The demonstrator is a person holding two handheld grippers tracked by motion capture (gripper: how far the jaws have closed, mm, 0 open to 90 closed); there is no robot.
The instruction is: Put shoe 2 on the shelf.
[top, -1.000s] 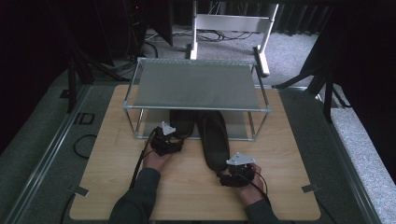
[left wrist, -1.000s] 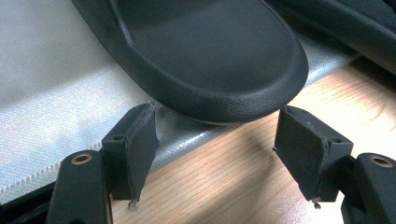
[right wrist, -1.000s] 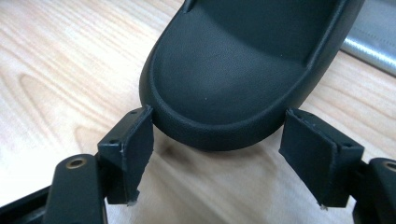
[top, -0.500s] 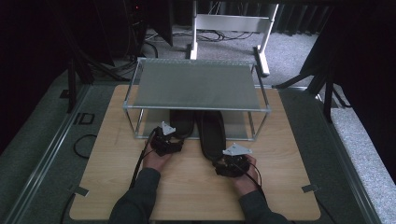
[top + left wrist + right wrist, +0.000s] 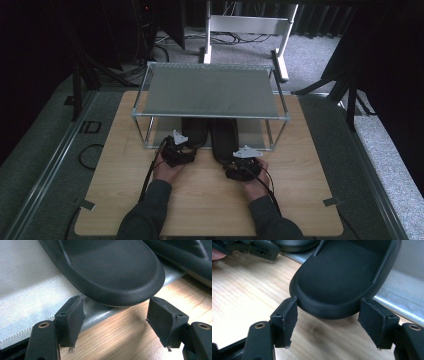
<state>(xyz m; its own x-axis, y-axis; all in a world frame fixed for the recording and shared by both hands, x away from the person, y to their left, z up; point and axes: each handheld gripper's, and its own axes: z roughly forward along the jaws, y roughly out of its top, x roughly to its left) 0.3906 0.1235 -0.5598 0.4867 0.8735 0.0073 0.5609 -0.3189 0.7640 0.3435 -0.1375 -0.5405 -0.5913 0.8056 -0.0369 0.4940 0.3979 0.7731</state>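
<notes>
— Dark curtains are hanging round the wooden table, and I'm working at the near edge of the wire-framed shelf rack with the grey mesh top. Both black rubber slippers are lying side by side under it, heels poking out toward me.

— Where are your grippers sitting?

— I'm holding the left gripper at the heel of the left black slipper, jaws apart, one pad at each side and hardly pressing. The right gripper is bracketing the heel of the right black slipper; its jaws have just been closing in, and the pads are meeting the rim without a firm squeeze that I can see.

— How are you expecting them to handle?

— I'm judging them light, soft and springy, with a pebbled skin that should grip well. I'm planning to pinch across the thick heel rim, since the flat footbed is offering nothing to bite.
</notes>
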